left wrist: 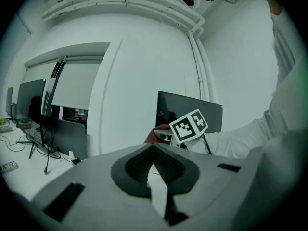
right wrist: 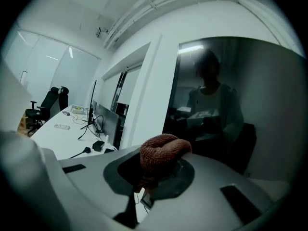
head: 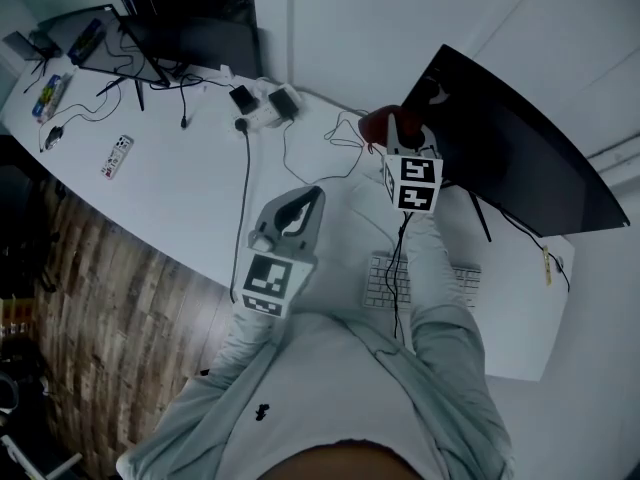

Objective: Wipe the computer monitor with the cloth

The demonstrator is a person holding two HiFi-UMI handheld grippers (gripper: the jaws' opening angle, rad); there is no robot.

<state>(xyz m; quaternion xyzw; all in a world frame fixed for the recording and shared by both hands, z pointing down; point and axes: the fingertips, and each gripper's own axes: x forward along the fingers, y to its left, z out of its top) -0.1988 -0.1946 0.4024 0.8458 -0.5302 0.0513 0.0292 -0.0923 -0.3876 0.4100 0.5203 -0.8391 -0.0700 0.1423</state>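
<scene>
The right gripper [right wrist: 161,163] is clamped on the cloth [right wrist: 162,153], held just in front of the monitor [right wrist: 255,95]. The left gripper [left wrist: 153,150] has its jaws together on nothing, over the desk [head: 195,193]

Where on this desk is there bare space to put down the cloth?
Most bare desk lies between the remote and the cable running to the front edge. A smaller patch lies right of the keyboard, in front of the monitor. It is crowded around the adapters and at the far-left corner.
</scene>
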